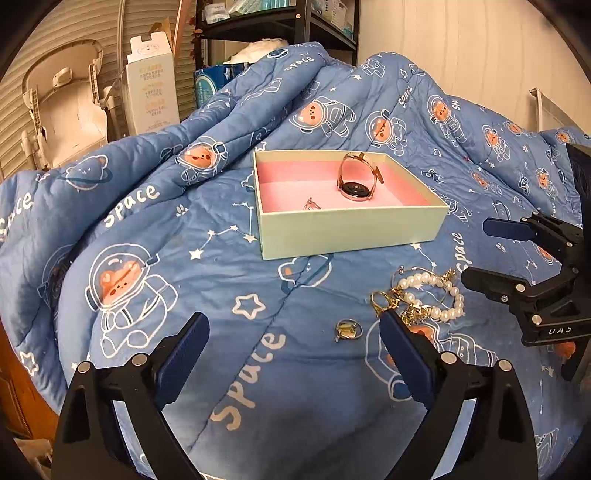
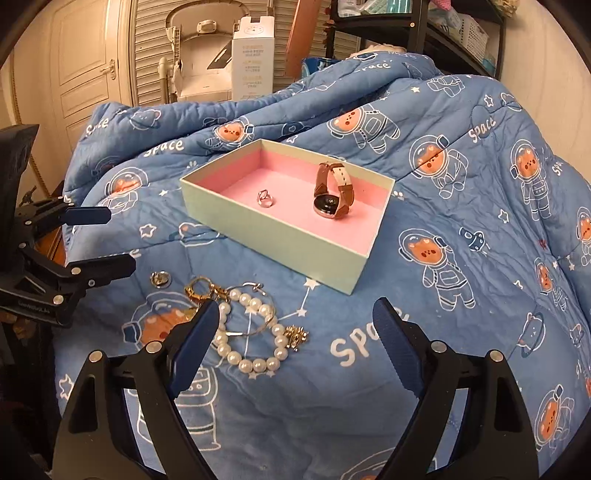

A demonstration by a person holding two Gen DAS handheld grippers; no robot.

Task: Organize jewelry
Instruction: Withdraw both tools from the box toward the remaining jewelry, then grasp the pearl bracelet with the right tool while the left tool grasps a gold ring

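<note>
A pale green box (image 1: pixel 351 230) (image 2: pixel 269 229) with a pink lining sits on the blue quilt. Inside it are a brown-strap watch (image 1: pixel 356 181) (image 2: pixel 332 192) and a small ring (image 1: pixel 312 204) (image 2: pixel 265 198). On the quilt in front lie a pearl bracelet (image 1: pixel 439 295) (image 2: pixel 255 332), gold hoops and chain pieces (image 1: pixel 384 301) (image 2: pixel 201 290) and a small ring (image 1: pixel 347 328) (image 2: pixel 160 278). My left gripper (image 1: pixel 293 354) (image 2: pixel 103 240) is open and empty, left of the pile. My right gripper (image 2: pixel 295 343) (image 1: pixel 476 251) is open and empty, just above the pearls.
The quilt (image 1: pixel 184 295) (image 2: pixel 461 295) is bunched up behind the box. A white carton (image 1: pixel 151 92) (image 2: pixel 253 55), a folded plastic seat (image 1: pixel 62 107) and a black shelf (image 1: pixel 280 26) stand behind the bed. A white door (image 2: pixel 85 62) shows at the far left.
</note>
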